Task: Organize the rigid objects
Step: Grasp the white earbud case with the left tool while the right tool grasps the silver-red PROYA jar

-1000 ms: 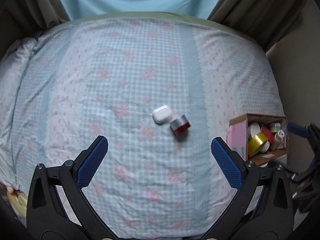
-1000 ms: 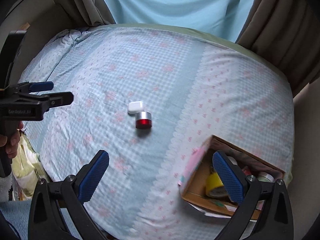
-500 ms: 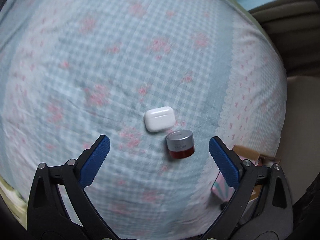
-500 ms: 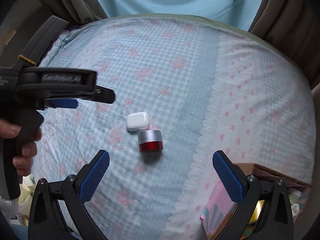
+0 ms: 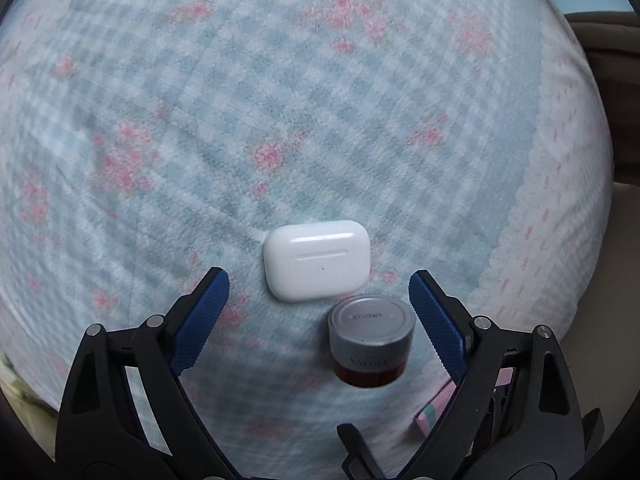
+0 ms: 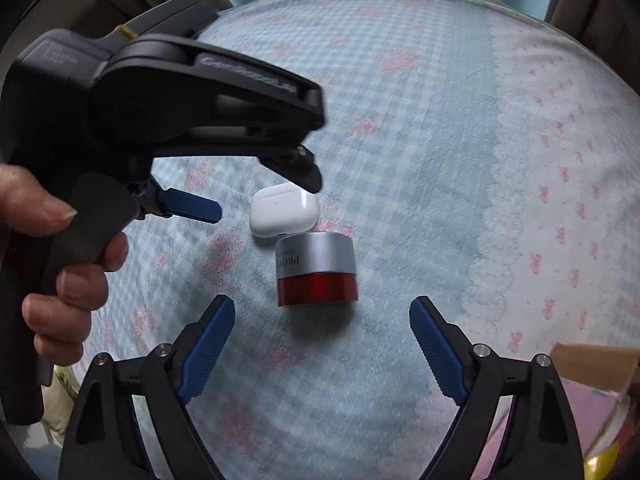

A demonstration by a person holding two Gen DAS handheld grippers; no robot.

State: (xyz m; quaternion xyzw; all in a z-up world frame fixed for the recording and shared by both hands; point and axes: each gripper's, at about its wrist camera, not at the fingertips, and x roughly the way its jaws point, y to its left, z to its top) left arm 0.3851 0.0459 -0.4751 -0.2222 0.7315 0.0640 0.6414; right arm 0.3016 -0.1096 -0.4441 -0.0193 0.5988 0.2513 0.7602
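Grippers closing in over two items on the checked bedspread (image 5: 280, 100).
White earbud case (image 5: 317, 260) is lying flat, long axis crosswise between the spread, narrowing left gripper (image 5: 319, 284) jaws, touching the upright red jar (image 6: 316, 269); right gripper (image 6: 322, 312) jaws are likewise narrowing, gripping nothing.

Both tongs, left (image 5: 319, 280) and right (image 6: 322, 306), point down, jaws apart, just closing.

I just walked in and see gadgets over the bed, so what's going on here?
A person is holding a two-finger tool in each hand over a flowered bedspread. The left tool is closing in on a white earbud case, the right tool on a silver-lidded red jar right beside it. Both tools' jaws have just been narrowing, but neither grips anything yet. A cardboard box waits at the edge.
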